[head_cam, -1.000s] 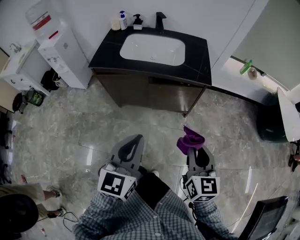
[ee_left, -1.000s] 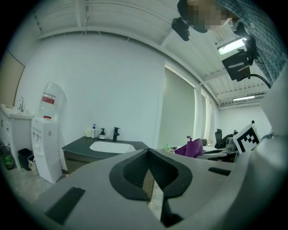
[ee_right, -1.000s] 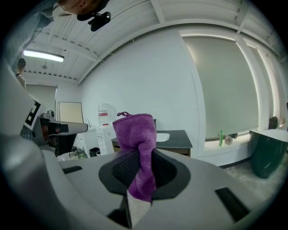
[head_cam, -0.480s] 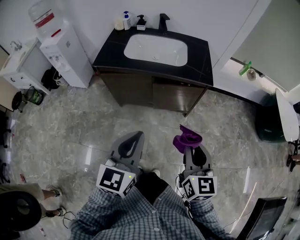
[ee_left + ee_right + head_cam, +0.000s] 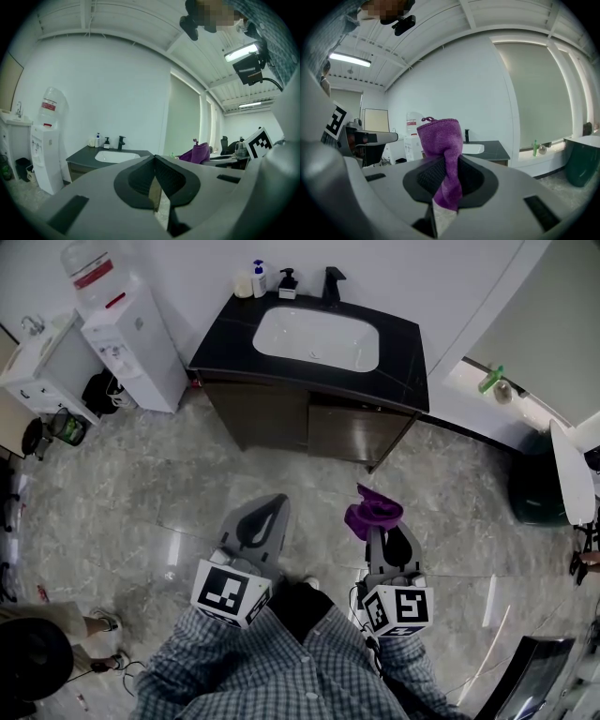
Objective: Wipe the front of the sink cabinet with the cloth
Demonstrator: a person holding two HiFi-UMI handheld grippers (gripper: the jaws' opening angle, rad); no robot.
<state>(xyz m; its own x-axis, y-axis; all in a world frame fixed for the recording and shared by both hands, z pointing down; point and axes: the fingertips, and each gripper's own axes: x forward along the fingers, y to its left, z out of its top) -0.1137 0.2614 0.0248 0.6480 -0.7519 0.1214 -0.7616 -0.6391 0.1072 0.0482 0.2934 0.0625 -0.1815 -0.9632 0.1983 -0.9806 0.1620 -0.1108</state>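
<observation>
Right tool (image 5: 380, 531) with cloth (image 5: 373, 512), nearer sink cabinet (image 5: 309, 423)

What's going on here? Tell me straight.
A person stands back from the sink cabinet with a hand-held gripper in each hand. The right hand-held gripper is shut on a purple cloth, which sticks up bunched between its jaws. The left hand-held gripper is shut with nothing in it. Both point toward the cabinet across open floor, and the cloth has not yet touched the cabinet's front.
</observation>
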